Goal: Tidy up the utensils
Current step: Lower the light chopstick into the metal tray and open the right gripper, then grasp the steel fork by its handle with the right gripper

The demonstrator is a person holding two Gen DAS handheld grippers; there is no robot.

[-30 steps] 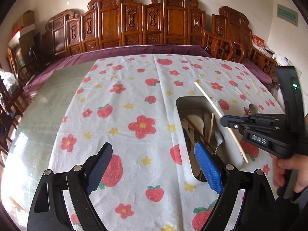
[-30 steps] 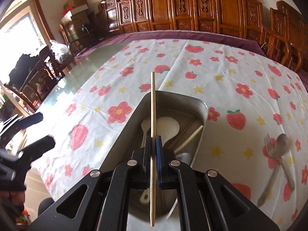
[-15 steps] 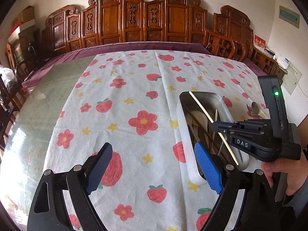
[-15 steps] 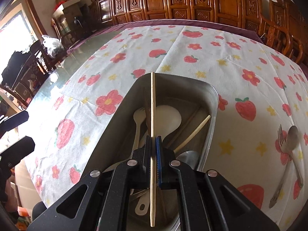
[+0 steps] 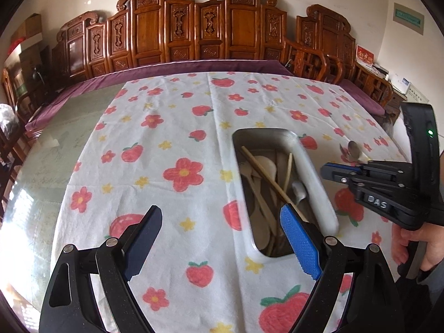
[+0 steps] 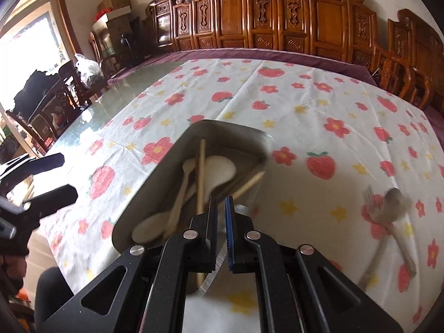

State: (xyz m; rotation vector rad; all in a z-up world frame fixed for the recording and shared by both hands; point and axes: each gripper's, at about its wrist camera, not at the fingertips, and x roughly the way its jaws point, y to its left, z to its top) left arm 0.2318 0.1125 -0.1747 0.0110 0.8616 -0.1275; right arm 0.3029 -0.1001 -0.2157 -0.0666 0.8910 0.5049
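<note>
A metal tray on the flowered tablecloth holds wooden spoons, a white spoon and chopsticks. A long wooden chopstick lies loose in it. My right gripper hovers over the tray's right rim, jaws slightly apart and empty. My left gripper is wide open and empty, just in front of the tray's near left end. A metal fork and spoon lie on the cloth right of the tray; the spoon also shows in the left wrist view.
The tablecloth covers a glass-topped table with a purple border. Carved wooden chairs line the far side. More chairs and bags stand at the left.
My right gripper has let go of the chopstick, which now lies in the tray. The gripper has drawn back to the right. My left gripper stayed open.
</note>
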